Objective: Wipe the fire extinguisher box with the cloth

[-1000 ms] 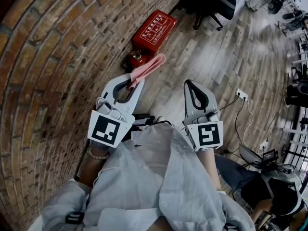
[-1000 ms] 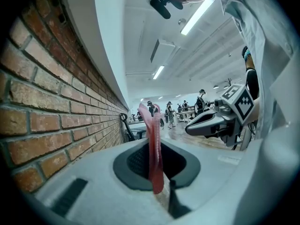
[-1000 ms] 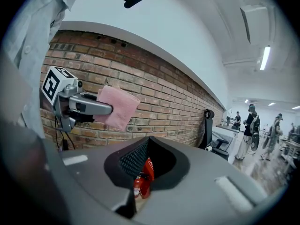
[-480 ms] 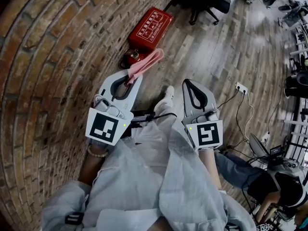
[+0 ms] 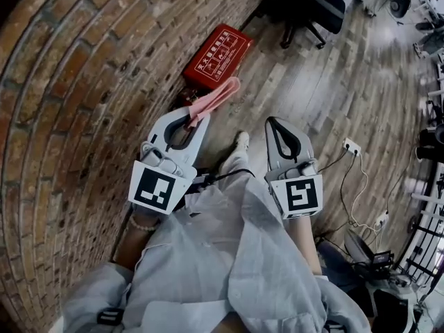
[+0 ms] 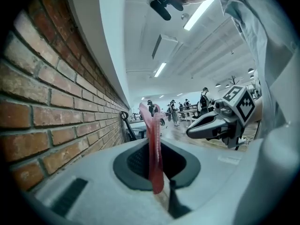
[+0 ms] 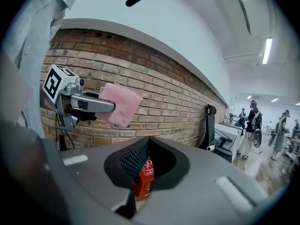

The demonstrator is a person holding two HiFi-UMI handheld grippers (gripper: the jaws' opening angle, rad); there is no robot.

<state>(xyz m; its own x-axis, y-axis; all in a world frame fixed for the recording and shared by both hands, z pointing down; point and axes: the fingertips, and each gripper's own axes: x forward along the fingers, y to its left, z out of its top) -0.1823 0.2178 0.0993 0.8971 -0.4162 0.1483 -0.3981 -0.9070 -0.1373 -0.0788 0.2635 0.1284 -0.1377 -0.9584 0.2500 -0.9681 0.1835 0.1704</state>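
Head view: brick wall (image 5: 83, 103) left of both jaws. Fire extinguisher box (image 5: 216, 55) on floor (image 5: 305, 82) at wall foot, ahead of left jaws, well apart, long axis running away along wall. Left gripper (image 5: 195, 118) nearer, pointing boxward, jaws clamped on cloth (image 5: 214, 99) trailing forward. Right gripper (image 5: 277, 122) alongside, jaws closed, empty.

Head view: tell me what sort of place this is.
Probably a large open-plan office or lab hall. A brick wall runs beside a wood-plank floor, an office chair and a cabled power strip sit on it, and strip ceiling lights hang over distant people.
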